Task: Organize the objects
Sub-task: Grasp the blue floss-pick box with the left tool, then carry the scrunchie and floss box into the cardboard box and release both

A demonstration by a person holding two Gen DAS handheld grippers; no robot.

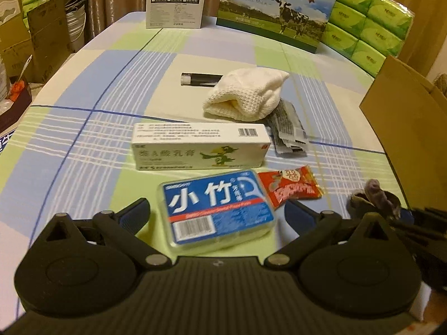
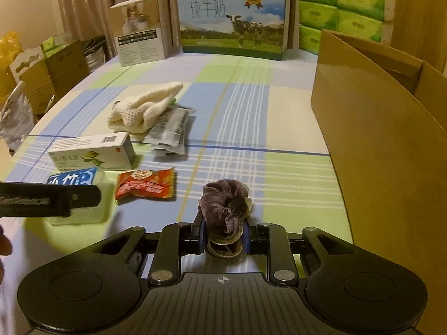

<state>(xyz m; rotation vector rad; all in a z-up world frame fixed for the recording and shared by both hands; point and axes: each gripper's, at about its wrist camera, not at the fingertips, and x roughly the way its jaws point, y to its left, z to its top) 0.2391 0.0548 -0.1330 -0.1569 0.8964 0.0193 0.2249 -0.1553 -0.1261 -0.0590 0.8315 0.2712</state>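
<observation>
1. My right gripper (image 2: 223, 236) is pinched tight on a purple velvet scrunchie (image 2: 225, 209), whose bunched fabric bulges up and forward from between the blue pads, just above the checked tablecloth (image 2: 279, 139).
2. My left gripper (image 1: 216, 212) is spread wide, one finger on each side of the blue floss-pick box (image 1: 218, 209) (the pads do not press on it, as far as I can see).
3. Just right of that box lies a red snack packet (image 1: 290, 187), and behind it a white ointment carton (image 1: 201, 146) with a green bird on its side.
4. Farther back a cream knitted cloth (image 1: 248, 97) rests partly over some grey sachets (image 1: 287, 128), with a black tube (image 1: 199, 79) just beyond.
5. An open cardboard box (image 2: 377, 117) stands on the table's right side, near my right gripper.
6. At the far edge stand a milk carton case (image 2: 233, 18) and stacked green tissue packs (image 2: 338, 8).
</observation>
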